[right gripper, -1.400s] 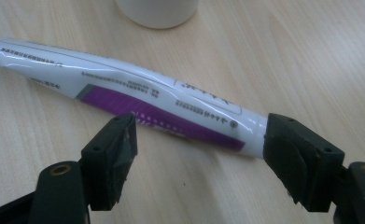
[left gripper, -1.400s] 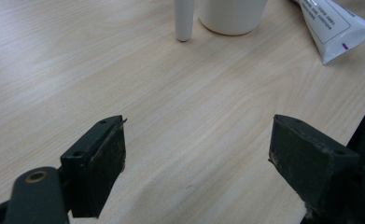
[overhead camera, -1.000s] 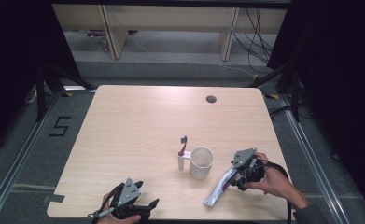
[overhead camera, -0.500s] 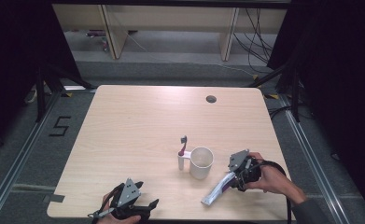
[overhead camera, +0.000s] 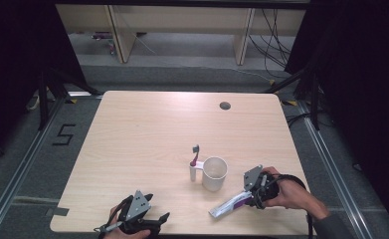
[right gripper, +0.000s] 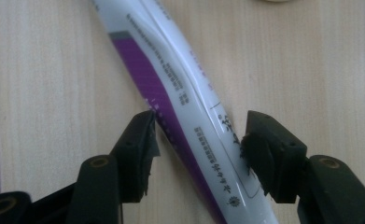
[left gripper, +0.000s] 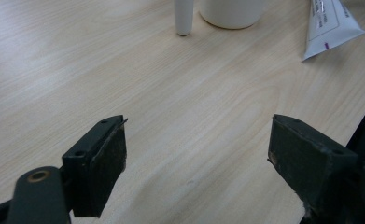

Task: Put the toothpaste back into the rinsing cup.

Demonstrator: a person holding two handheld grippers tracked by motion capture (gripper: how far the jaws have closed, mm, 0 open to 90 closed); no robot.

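A white and purple toothpaste tube (overhead camera: 230,204) lies flat on the wooden table (overhead camera: 147,134) near its front right. My right gripper (overhead camera: 250,198) is down over the tube's near end. In the right gripper view its jaws have just been closing, and its pads (right gripper: 140,144) now touch both edges of the tube (right gripper: 180,88). A white mug (overhead camera: 215,173) stands left of it, and a toothbrush (overhead camera: 195,160) stands upright against the mug's handle side. My left gripper (overhead camera: 157,207) rests at the front edge, open, with bare table between its jaws (left gripper: 194,158).
A round cable hole (overhead camera: 225,105) sits at the table's far right. In the left gripper view the mug (left gripper: 231,11), the toothbrush handle (left gripper: 183,16) and the tube's flat end (left gripper: 329,23) lie ahead. Dark floor surrounds the table.
The right hand and its gripper have shifted slightly toward the front edge and settled lower over the tube. The left gripper, mug and toothbrush have not moved.
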